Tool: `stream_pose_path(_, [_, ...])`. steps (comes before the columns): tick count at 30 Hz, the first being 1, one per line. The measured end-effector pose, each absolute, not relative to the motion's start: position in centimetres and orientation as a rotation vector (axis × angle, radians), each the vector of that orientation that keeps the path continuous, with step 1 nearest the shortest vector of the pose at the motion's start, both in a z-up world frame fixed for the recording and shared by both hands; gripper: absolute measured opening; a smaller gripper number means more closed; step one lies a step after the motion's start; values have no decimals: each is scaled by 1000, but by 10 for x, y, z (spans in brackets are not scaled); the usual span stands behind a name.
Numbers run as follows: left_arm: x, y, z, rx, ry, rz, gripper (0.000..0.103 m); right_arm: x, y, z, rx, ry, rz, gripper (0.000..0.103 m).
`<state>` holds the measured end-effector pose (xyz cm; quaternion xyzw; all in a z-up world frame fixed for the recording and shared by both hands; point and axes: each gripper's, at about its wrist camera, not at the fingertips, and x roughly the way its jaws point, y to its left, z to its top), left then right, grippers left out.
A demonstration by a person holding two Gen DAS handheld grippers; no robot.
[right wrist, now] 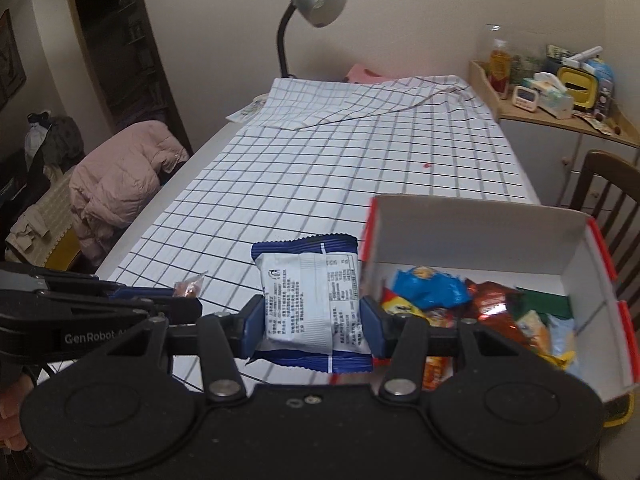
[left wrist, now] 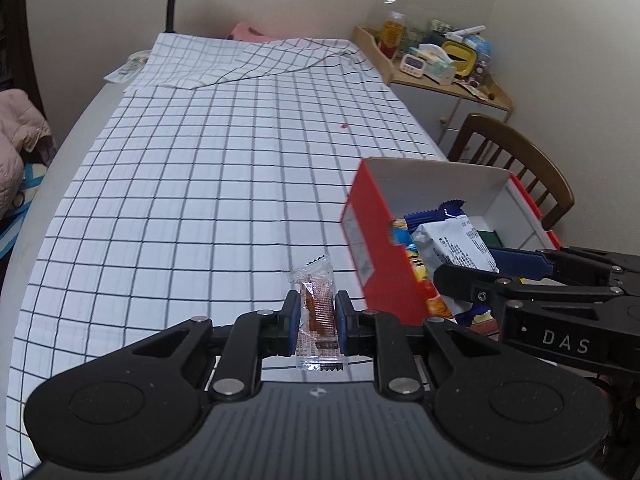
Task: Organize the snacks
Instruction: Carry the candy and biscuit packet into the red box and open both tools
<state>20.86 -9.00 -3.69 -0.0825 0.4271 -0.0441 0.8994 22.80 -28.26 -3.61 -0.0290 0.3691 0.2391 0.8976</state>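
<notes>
The left gripper (left wrist: 317, 322), marked "GenRobot" on its side, clamps a small clear crinkly sachet (left wrist: 316, 312) holding an amber-brown sweet. The right gripper (right wrist: 313, 322), lettered "DAS", pinches a blue-and-white foil snack packet (right wrist: 310, 304) with fine print too small to read, just beside an open red cardboard box (right wrist: 472, 232) with white inner walls, holding glossy wrapped snacks. Below lies a white tablecloth (left wrist: 208, 184) with a dark grid; a grey gooseneck lamp (right wrist: 316, 0) stands at the far end.

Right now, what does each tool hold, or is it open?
Left tool: shut on the clear packet.
Right tool: shut on the blue packet.
</notes>
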Motion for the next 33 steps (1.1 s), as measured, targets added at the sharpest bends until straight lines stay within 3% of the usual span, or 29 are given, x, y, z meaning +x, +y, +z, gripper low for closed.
stream_pose_path(15, [246,-185,-23,-93,864,-175,18,233,-392,-36,-9,741,350,49])
stream_pose_path(33, [319,-238,-67,-47,968,-174,18,286,-427,-78,-62,820,242,49])
